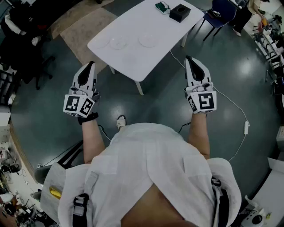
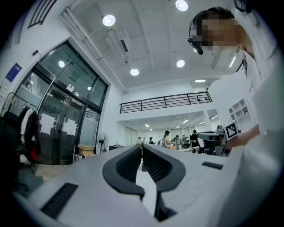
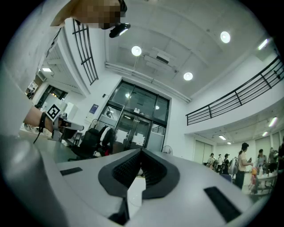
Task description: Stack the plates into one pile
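Clear plates lie apart on the white table (image 1: pixel 133 55) ahead of me: one (image 1: pixel 119 42) left of centre, another (image 1: pixel 148 40) to its right, and a fainter third (image 1: pixel 100 43) near the left edge. My left gripper (image 1: pixel 91 64) hovers over the floor short of the table's near-left corner, its jaws shut with nothing between them. My right gripper (image 1: pixel 189 59) hangs off the table's right edge, also shut and empty. The left gripper view shows its own fingertips (image 2: pixel 141 146) touching. In the right gripper view the fingertips (image 3: pixel 141 152) meet too. Both cameras look out level across the hall.
A black box (image 1: pixel 179 12) and a small green-and-white item (image 1: pixel 163 6) sit at the table's far end. A blue chair (image 1: pixel 219 12) stands beyond it. A white cable with an adapter (image 1: pixel 246 127) runs over the dark floor on the right. A beige rug (image 1: pixel 84 26) lies left.
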Demonstrator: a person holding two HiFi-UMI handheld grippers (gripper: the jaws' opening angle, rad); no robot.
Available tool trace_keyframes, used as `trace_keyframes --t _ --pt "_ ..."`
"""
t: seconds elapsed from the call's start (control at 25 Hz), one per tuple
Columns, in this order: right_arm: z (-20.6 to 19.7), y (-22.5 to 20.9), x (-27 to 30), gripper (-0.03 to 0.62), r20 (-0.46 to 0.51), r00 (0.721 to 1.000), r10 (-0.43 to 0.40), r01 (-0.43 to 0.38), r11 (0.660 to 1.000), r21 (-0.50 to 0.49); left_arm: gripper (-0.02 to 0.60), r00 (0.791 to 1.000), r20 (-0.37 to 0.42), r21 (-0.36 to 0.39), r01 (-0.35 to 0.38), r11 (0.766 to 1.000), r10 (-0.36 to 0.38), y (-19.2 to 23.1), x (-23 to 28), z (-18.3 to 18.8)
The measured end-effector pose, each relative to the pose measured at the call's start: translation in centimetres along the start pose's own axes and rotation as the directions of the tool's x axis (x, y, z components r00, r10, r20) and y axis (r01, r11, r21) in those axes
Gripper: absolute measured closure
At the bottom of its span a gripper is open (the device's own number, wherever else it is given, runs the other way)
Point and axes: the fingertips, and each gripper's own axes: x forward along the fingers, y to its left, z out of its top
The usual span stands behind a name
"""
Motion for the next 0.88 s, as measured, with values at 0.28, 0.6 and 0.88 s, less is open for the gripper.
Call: trace_keyframes --t 0.28,0.6,0.88 --pt "0.4 -0.1 0.1 0.568 0.008 1.0 0.0 0.0 1.0 -0.004 0.561 1.0 0.004 0.006 0.012 1.0 -0.012 -0.4 0.4 0.4" --pt "0.1 -0.2 -0.1 0.566 0.016 1.0 0.017 -0.017 1.0 0.013 0.561 1.0 0.003 -0.008 0.001 1.0 -0.001 -0.8 0.1 -0.1" --pt "-1.2 0.0 -0.4 0.563 -0.03 0.999 0.043 -0.044 0.999 -0.011 0.561 1.0 -0.004 -0.015 0.0 1.0 0.0 -2.1 0.1 -0.7"
